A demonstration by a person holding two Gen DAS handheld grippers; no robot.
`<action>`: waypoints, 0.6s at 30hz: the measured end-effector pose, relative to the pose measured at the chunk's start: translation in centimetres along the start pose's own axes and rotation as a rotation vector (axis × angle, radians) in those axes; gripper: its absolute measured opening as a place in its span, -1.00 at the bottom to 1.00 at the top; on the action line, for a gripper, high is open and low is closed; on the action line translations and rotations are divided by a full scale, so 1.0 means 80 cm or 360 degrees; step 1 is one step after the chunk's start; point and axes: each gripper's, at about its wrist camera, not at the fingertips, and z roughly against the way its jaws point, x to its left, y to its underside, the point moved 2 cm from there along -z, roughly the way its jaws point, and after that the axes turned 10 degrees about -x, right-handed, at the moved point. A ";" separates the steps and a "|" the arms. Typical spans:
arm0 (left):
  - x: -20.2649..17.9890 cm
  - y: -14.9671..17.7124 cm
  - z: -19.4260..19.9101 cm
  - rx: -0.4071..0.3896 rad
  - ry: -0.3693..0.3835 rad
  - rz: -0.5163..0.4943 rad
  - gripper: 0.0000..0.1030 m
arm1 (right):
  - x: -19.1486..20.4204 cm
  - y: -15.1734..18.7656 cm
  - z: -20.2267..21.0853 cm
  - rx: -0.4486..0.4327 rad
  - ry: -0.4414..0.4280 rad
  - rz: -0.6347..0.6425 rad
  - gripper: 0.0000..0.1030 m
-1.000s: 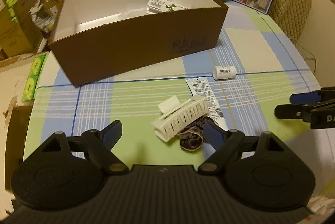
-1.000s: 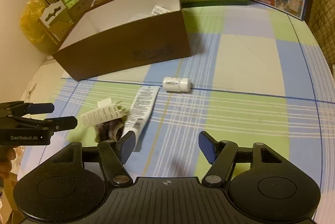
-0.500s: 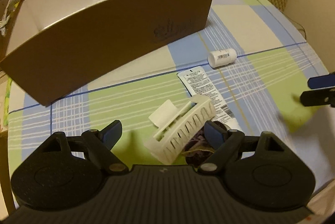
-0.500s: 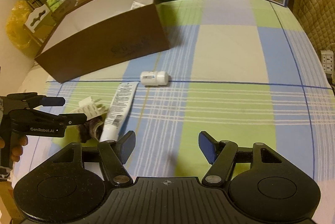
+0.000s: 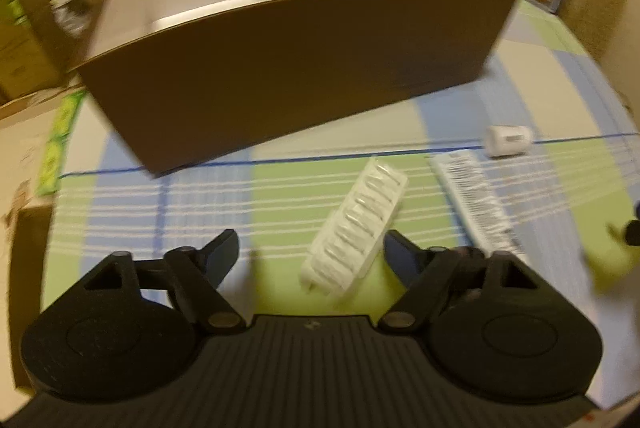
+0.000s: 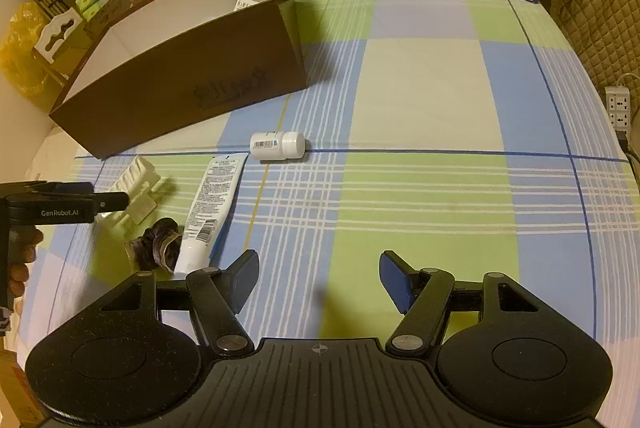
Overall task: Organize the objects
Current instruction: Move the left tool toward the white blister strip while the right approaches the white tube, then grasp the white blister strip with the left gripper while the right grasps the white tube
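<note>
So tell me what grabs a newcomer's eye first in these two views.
The big brown box with its white inside fills the table's far left, a few packets lying in it. In front of it the left gripper is closing around a white hair claw, which sits between its jaws. Beside the claw lie a white tube and a small white bottle on the checked cloth.

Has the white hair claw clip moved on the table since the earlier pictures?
Yes. In the right wrist view the hair claw clip has left the dark scrunchie and now lies nearer the brown box, up along the tube.
</note>
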 end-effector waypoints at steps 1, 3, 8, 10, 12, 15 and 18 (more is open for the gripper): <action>0.007 0.002 0.000 0.0008 -0.0020 0.0023 0.37 | 0.000 0.000 0.000 0.0000 0.0001 0.0000 0.24; 0.017 0.006 0.001 0.0020 -0.0028 0.0050 0.37 | -0.001 0.000 -0.001 0.0002 0.0005 0.0000 0.24; 0.009 0.003 0.010 -0.0020 0.0052 -0.0046 0.37 | -0.002 0.000 -0.004 0.0012 0.0012 0.0001 0.24; -0.001 -0.004 0.006 -0.0036 0.0073 -0.0097 0.37 | -0.001 -0.001 -0.005 0.0012 0.0009 0.0004 0.24; -0.009 -0.010 -0.001 -0.0041 0.0084 -0.0148 0.37 | -0.001 -0.001 -0.004 0.0010 0.0009 0.0005 0.24; -0.020 -0.019 -0.012 -0.0034 0.0097 -0.0208 0.36 | -0.004 0.000 -0.002 0.0010 0.0018 -0.0006 0.24; -0.028 -0.022 -0.021 -0.0014 0.0107 -0.0246 0.28 | -0.010 0.002 -0.001 0.0011 0.0039 -0.0024 0.24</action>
